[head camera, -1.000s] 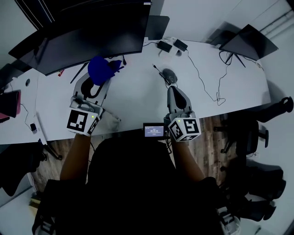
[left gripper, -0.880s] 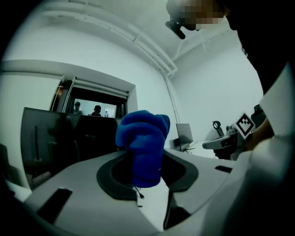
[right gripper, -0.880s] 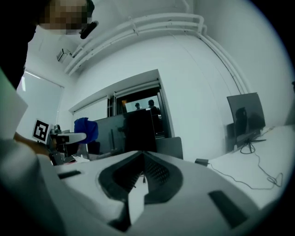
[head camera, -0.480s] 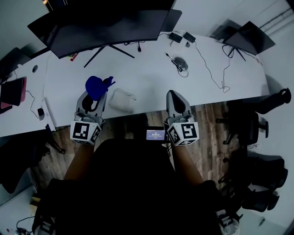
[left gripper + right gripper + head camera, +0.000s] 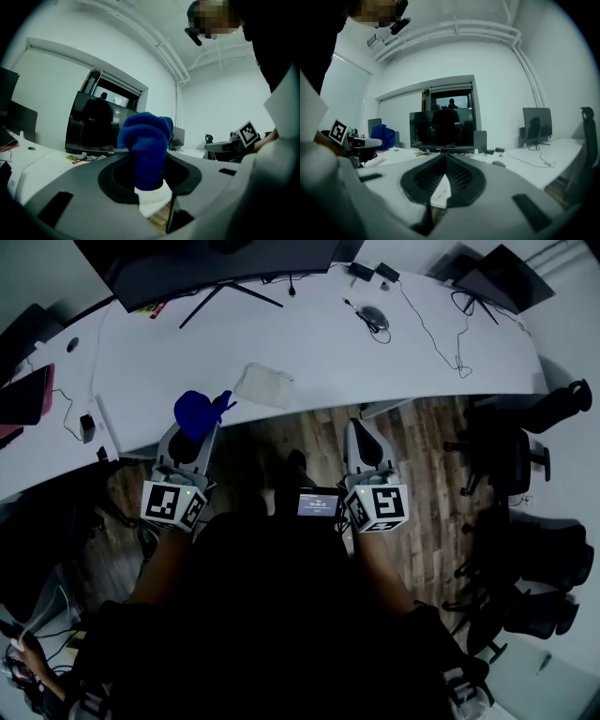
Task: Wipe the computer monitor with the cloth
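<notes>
The dark, wide monitor (image 5: 216, 263) stands on its tripod foot at the back of the white desk (image 5: 319, 352). My left gripper (image 5: 195, 427) is shut on a bunched blue cloth (image 5: 199, 412), held off the desk's front edge. In the left gripper view the cloth (image 5: 145, 136) sticks up between the jaws of that gripper (image 5: 149, 164), with the monitor (image 5: 93, 126) far behind. My right gripper (image 5: 358, 427) hovers over the wood floor, shut and empty. In the right gripper view this gripper (image 5: 445, 161) points at the monitor (image 5: 443, 131).
A white packet (image 5: 264, 385) lies near the desk's front edge. A mouse (image 5: 377, 317) with a trailing cable sits at the back right. A second dark screen (image 5: 497, 276) stands at the far right. Black chairs (image 5: 553, 413) stand right of the desk. A small display (image 5: 317, 503) sits between my hands.
I have backed away from the desk. Both grippers went from over the desktop to past its front edge, the left still holding the cloth. The monitor is now farther off.
</notes>
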### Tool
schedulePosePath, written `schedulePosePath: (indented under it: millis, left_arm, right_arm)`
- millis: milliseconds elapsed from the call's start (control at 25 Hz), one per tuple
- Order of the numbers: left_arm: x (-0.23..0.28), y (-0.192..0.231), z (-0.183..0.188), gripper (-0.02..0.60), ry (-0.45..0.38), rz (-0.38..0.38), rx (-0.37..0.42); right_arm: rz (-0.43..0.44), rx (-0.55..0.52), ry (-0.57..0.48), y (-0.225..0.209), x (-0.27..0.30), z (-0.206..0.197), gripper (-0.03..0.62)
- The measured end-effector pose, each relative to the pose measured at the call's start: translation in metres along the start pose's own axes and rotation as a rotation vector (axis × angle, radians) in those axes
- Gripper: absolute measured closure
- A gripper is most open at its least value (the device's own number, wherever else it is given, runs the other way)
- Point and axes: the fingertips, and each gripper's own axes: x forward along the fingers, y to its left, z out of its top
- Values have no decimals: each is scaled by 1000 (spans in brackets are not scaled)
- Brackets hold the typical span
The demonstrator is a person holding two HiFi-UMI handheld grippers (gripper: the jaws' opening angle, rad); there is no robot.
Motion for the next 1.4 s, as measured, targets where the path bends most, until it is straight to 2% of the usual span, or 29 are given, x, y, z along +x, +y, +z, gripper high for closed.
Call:
schedulePosePath:
  millis: [280,600,760,960,1200,1400]
  left_arm:
    - [-57,-26,2,454,-24,40,-29]
    - [-115,-68,4,454,-26,71,-52]
    - [-145,-92,1,454,-28,80,-53]
    - [-187,-118,-4,454,-7,98,-50]
    - [-231,-125,-13,453,8,139,-52]
    - [-255,-127,-9,453,-19,160,-54]
  right_arm:
    - [-12,41,32,10,-59,-17,591]
    - [83,13,-3,52,-110,-14,592]
    - [104,-8,-25,63,-142,-14,592]
    - [125,35,-21,71,-177,-32,592]
    - [128,51,-19,91,-205,-42,592]
    - [121,43,-30,97,-225,-40,592]
